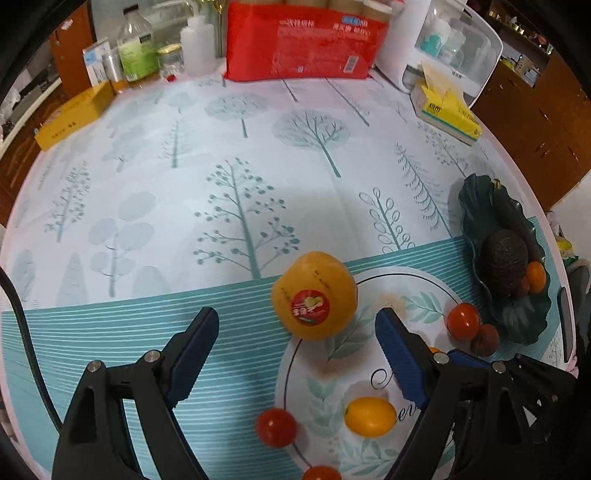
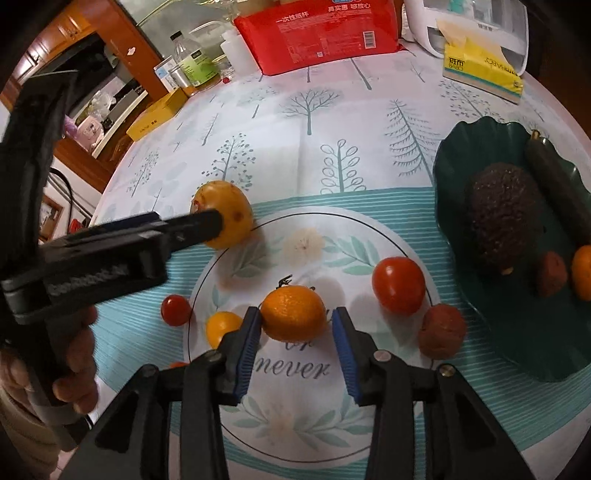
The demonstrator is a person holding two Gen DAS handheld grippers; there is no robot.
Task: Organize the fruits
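Right gripper (image 2: 295,328): jaws parted, set either side of a small orange (image 2: 293,313), the left jaw touching or nearly touching its skin, the right jaw apart from it; not clenched. Left gripper (image 1: 297,332): jaws released wide, a large yellow fruit (image 1: 314,295) with a red sticker just beyond them, ungripped.

Green leaf-shaped dish (image 2: 461,155), right side of the bench (image 2: 295,147): holds one dark avocado (image 2: 502,214), one dark green cucumber (image 2: 557,181), one brown nut-like fruit (image 2: 551,275) and one orange fruit (image 2: 583,271) at the picture's edge.

Loose on the tree-print cloth, outside the dish: red tomato (image 2: 398,284), brown wrinkled fruit (image 2: 441,330) just beside the dish, small yellow tomato (image 2: 223,326), small red cherry tomato (image 2: 176,309).

Far edge of bench: red package (image 2: 317,33), yellow tissue pack (image 2: 484,70), yellow box (image 2: 157,114), bottles (image 2: 194,62).
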